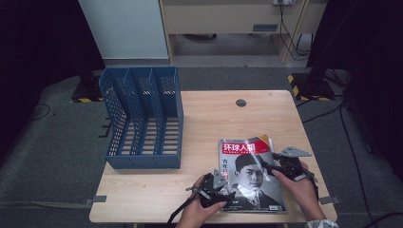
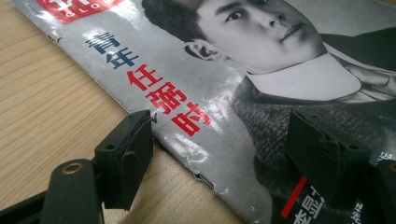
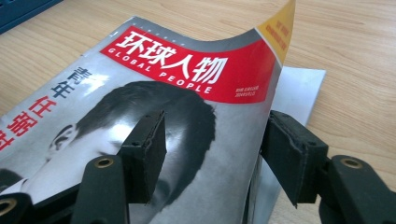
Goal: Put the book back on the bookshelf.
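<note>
Glossy paper magazine [image 1: 250, 175]; wooden table [image 1: 209, 118]

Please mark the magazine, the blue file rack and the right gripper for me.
magazine [image 1: 252, 173]: high view, on the printed cover.
blue file rack [image 1: 142, 161]: high view, on its low front wall.
right gripper [image 3: 212, 154]: right gripper view, midway between its two black fingertips.

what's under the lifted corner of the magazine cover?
Under the curled cover corner of the magazine a pale inner page lies flat on the wooden table. Whatever else sits beneath the magazine is covered. The right gripper straddles that edge.
</note>
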Tool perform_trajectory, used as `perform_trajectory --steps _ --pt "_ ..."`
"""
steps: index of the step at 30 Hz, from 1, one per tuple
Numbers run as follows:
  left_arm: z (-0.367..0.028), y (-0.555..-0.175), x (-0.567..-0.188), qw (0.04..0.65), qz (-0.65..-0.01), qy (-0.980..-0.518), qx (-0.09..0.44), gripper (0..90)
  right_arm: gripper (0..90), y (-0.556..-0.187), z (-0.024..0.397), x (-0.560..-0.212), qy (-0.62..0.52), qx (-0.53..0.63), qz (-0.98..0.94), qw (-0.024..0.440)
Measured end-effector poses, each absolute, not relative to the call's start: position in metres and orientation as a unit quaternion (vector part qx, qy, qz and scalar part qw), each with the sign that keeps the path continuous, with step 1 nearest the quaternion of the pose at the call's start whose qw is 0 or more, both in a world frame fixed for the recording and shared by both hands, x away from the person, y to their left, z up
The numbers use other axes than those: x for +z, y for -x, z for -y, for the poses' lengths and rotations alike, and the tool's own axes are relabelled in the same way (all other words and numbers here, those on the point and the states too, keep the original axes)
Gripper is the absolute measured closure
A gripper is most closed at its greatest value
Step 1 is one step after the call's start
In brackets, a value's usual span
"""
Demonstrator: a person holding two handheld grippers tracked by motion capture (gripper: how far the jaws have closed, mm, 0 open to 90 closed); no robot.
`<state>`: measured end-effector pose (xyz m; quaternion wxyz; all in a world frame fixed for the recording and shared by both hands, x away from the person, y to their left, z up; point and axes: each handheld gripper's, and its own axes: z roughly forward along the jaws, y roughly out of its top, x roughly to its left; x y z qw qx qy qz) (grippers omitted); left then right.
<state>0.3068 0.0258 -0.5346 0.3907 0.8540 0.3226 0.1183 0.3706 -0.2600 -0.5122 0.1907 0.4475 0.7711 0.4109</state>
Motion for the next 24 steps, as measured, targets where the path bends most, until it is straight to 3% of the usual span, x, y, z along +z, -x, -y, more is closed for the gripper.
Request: perform_trajectory --steps 24 --pt "-0.026 -0.307 -0.535 0.39 -0.323 -0.854 0.119 22.5 40.3 -0.364 0.277 -0.527 -0.48 0.364 -0.784 0.15"
